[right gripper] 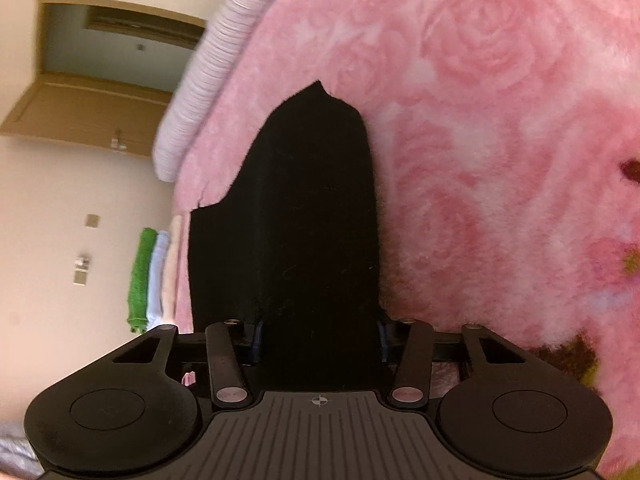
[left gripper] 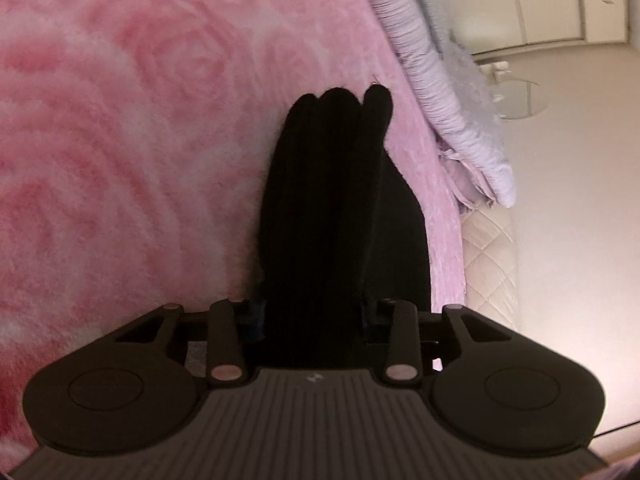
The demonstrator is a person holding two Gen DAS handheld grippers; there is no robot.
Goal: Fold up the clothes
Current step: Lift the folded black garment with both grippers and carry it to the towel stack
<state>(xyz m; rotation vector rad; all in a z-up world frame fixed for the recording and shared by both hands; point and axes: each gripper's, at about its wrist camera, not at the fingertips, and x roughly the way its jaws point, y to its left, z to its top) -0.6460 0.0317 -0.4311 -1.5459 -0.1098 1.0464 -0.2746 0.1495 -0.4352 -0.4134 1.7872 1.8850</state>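
Note:
A black garment (left gripper: 340, 208) hangs in several folds from my left gripper (left gripper: 316, 316), which is shut on its edge; the cloth hides the fingertips. In the right wrist view the same black garment (right gripper: 304, 220) fills the space between the jaws of my right gripper (right gripper: 320, 336), which is shut on it. The cloth drapes over a pink rose-patterned fleece blanket (left gripper: 120, 140) on a bed, also in the right wrist view (right gripper: 500, 140).
A lilac ribbed pillow or cover (left gripper: 432, 80) lies along the bed's edge, also in the right wrist view (right gripper: 208, 80). A quilted cream mattress side (left gripper: 492, 264) shows below it. Green, blue and peach folded towels (right gripper: 154, 276) sit beside the bed. White wardrobe doors (left gripper: 540, 0) stand beyond.

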